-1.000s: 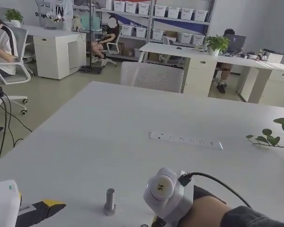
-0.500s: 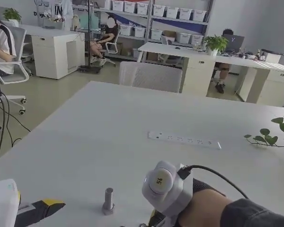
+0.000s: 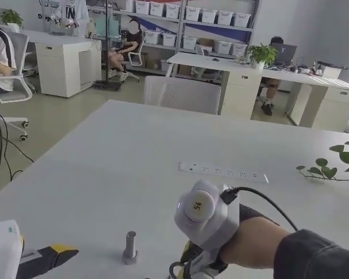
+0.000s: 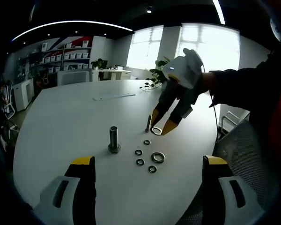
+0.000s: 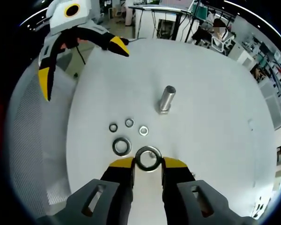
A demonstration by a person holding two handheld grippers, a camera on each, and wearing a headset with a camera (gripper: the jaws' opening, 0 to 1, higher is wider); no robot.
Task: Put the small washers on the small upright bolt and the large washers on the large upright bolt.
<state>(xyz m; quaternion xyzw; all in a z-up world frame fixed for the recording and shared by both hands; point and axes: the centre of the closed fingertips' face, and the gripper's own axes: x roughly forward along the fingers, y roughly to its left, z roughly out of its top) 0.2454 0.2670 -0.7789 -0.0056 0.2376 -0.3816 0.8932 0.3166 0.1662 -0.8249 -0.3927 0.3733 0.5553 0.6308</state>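
My right gripper (image 5: 147, 164) is shut on a large steel washer (image 5: 148, 149) and holds it above the white table (image 5: 210, 93). The left gripper view puts this right gripper (image 4: 160, 129) and its washer (image 4: 155, 131) right beside the small upright bolt (image 4: 148, 123). The large upright bolt (image 5: 166, 99) stands further off. A second large washer (image 5: 122, 146) and several small washers (image 5: 129, 123) lie loose on the table. My left gripper (image 4: 148, 160) is open and empty, back from the parts. In the head view the large bolt (image 3: 130, 248) stands left of the right gripper (image 3: 189, 270).
A white power strip (image 3: 221, 171) lies across the middle of the table, and a leafy plant (image 3: 337, 165) reaches in from the right edge. A grey chair (image 3: 183, 94) stands at the far side. A white object (image 3: 3, 250) sits at the near left corner.
The head camera has tipped down a little. My right gripper's jaws and the held washer now show at the bottom edge. The bolt and left gripper have not moved.
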